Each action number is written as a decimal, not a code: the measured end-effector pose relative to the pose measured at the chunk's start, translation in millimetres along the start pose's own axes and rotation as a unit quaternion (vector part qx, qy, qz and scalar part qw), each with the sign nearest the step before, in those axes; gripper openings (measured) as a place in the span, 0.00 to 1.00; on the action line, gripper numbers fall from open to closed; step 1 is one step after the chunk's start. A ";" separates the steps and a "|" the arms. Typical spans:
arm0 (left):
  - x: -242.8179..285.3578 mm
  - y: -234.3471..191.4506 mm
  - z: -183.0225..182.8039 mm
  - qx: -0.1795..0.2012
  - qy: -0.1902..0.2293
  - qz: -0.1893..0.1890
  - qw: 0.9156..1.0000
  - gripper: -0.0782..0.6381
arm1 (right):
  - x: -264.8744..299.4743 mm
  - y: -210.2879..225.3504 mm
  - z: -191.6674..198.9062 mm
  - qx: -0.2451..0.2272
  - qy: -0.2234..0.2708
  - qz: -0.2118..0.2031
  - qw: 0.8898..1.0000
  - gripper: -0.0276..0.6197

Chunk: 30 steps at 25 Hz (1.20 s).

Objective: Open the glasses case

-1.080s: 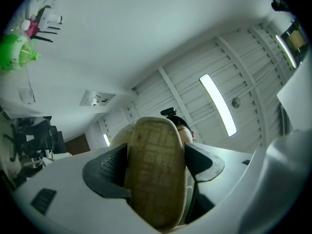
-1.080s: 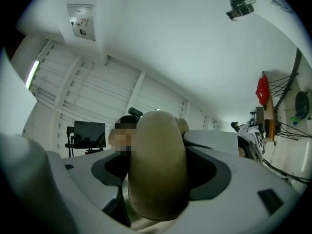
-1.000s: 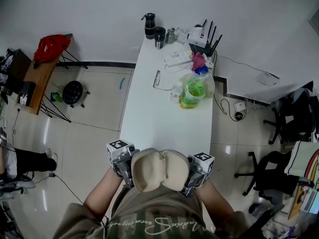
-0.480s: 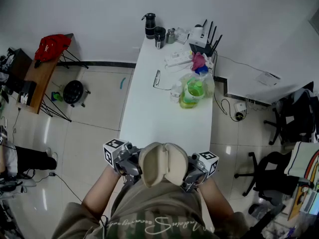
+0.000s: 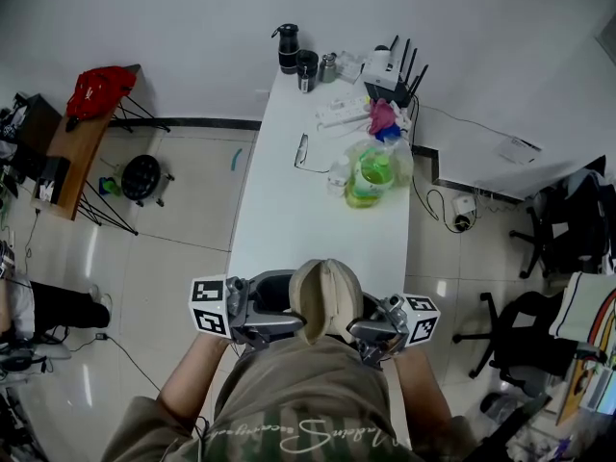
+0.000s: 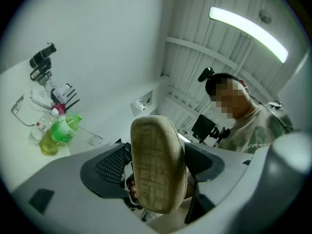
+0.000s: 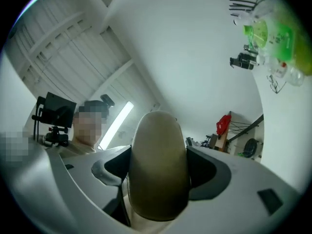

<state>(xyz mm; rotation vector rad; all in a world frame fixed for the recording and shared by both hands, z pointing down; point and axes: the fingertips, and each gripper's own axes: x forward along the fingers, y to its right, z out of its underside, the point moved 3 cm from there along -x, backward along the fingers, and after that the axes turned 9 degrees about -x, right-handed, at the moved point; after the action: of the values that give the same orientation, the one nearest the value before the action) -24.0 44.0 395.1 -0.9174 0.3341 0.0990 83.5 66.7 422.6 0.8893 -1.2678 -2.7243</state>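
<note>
The glasses case (image 5: 325,298) looks narrower than before, left claw (image 5: 281,317) and right claw (image 5: 371,327) both clamped on it.

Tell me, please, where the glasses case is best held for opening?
Probably one end per tool, from opposite sides: the glasses case is slim and rounded, so it fits between the jaws, as the left tool and right tool clamp it now.

Behind, a white wall (image 5: 173,27), dark skirting strip (image 5: 202,123) along its foot. Pale glossy tiled floor (image 5: 183,219) either side of a long white surface (image 5: 318,229). Left, a brown wooden side table (image 5: 69,160); right, black office chairs (image 5: 566,231). Overhead, a lit tube lamp (image 6: 248,33) on a slatted white ceiling (image 6: 204,57).
</note>
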 end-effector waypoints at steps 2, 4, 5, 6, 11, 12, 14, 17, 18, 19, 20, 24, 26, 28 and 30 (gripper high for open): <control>1.9 -2.9 -0.4 0.020 0.009 -0.034 0.999 0.65 | -2.8 3.2 -1.7 -0.015 0.001 0.017 1.000 0.59; -0.6 -6.8 -3.6 0.031 0.031 -0.062 0.997 0.65 | -6.3 5.2 -3.9 -0.014 0.017 0.024 0.999 0.59; -2.4 -8.2 -4.6 0.033 0.038 -0.071 0.996 0.65 | -7.6 5.5 -4.6 -0.011 0.025 0.024 0.999 0.59; -3.8 -9.0 -4.4 0.034 0.040 -0.077 0.996 0.65 | -8.5 5.3 -4.9 -0.008 0.033 0.024 0.999 0.59; -0.3 -3.1 5.8 0.039 0.016 -0.075 0.996 0.65 | -11.3 3.5 -10.4 -0.004 0.064 0.027 0.998 0.59; 0.8 -1.6 5.7 0.038 0.019 -0.074 0.996 0.65 | -10.8 2.2 -11.2 -0.009 0.063 0.029 0.998 0.59; 1.9 -2.6 4.0 0.051 0.026 -0.091 0.994 0.65 | -8.9 -0.9 -10.7 -0.022 0.053 0.031 0.998 0.59; 2.9 -9.7 1.9 0.072 0.019 -0.123 0.990 0.65 | -8.1 -3.3 -9.7 -0.028 0.049 0.030 0.998 0.59; 3.2 -11.5 1.5 0.069 0.016 -0.125 0.990 0.61 | -9.0 -3.2 -10.4 -0.027 0.052 0.030 0.998 0.59; 3.1 -13.2 1.4 0.062 0.013 -0.125 0.990 0.48 | -10.4 -3.1 -11.2 -0.025 0.056 0.029 0.998 0.59; 2.7 -15.1 1.6 0.052 0.013 -0.125 0.991 0.37 | -11.9 -3.5 -11.8 -0.023 0.060 0.027 0.998 0.59; 2.5 -21.1 3.5 0.017 0.017 -0.134 0.991 0.33 | -16.5 -3.3 -11.9 -0.015 0.068 0.020 0.997 0.59; 4.5 -23.2 3.9 0.018 0.016 -0.143 0.989 0.33 | -17.4 -0.3 -10.2 -0.038 0.056 0.031 0.997 0.59; 5.5 -24.6 3.4 0.030 0.016 -0.153 0.988 0.33 | -14.7 3.1 -6.4 -0.093 0.030 0.057 0.994 0.59; 4.1 -26.3 1.6 0.041 0.022 -0.165 0.985 0.33 | -9.0 6.8 -2.3 -0.149 0.003 0.089 0.985 0.59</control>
<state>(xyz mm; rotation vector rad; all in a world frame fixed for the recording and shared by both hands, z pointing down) -13.9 29.1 414.7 -0.8827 0.2213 -0.2375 90.7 62.7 430.7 0.7154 -0.8581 -2.6684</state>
